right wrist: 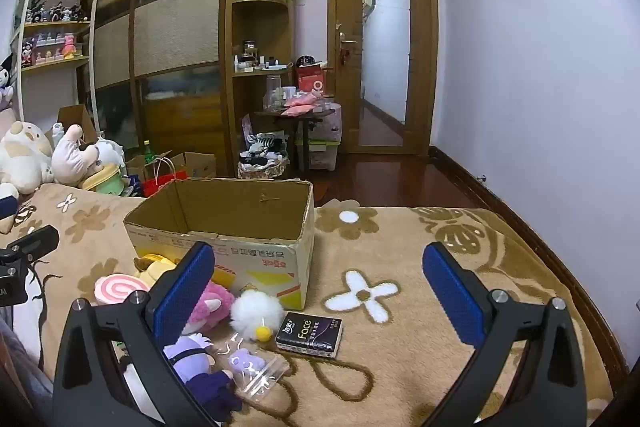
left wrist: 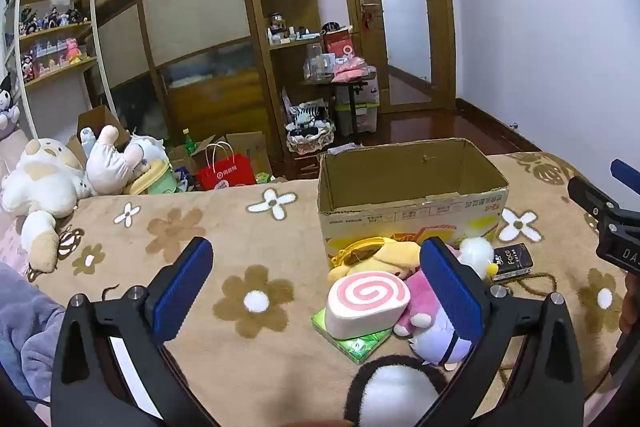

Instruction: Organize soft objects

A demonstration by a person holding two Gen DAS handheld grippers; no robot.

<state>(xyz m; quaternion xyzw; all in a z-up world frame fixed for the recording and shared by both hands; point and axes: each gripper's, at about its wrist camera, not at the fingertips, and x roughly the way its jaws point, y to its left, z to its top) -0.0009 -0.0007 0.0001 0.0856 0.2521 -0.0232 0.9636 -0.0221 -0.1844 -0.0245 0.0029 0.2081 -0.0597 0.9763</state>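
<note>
An open, empty cardboard box [left wrist: 412, 187] stands on the flowered blanket; it also shows in the right wrist view [right wrist: 224, 223]. In front of it lie soft toys: a pink swirl roll cushion [left wrist: 366, 301], a yellow plush [left wrist: 376, 255], a pink and purple plush [left wrist: 428, 323], a white pompom [left wrist: 476, 253] and a black-and-white plush [left wrist: 396, 391]. My left gripper [left wrist: 316, 291] is open and empty just left of the pile. My right gripper [right wrist: 318, 295] is open and empty above the pompom [right wrist: 256, 311] and a black tissue pack [right wrist: 310, 335]. The right gripper's tip also shows in the left wrist view [left wrist: 604, 211].
A green tissue pack [left wrist: 360, 341] lies under the roll cushion. A clear bag with a purple charm [right wrist: 252, 367] lies by a purple doll [right wrist: 196, 367]. Large plush toys [left wrist: 52, 183] sit at the blanket's far left. Beyond the bed edge are a red bag [left wrist: 226, 175], boxes and shelves.
</note>
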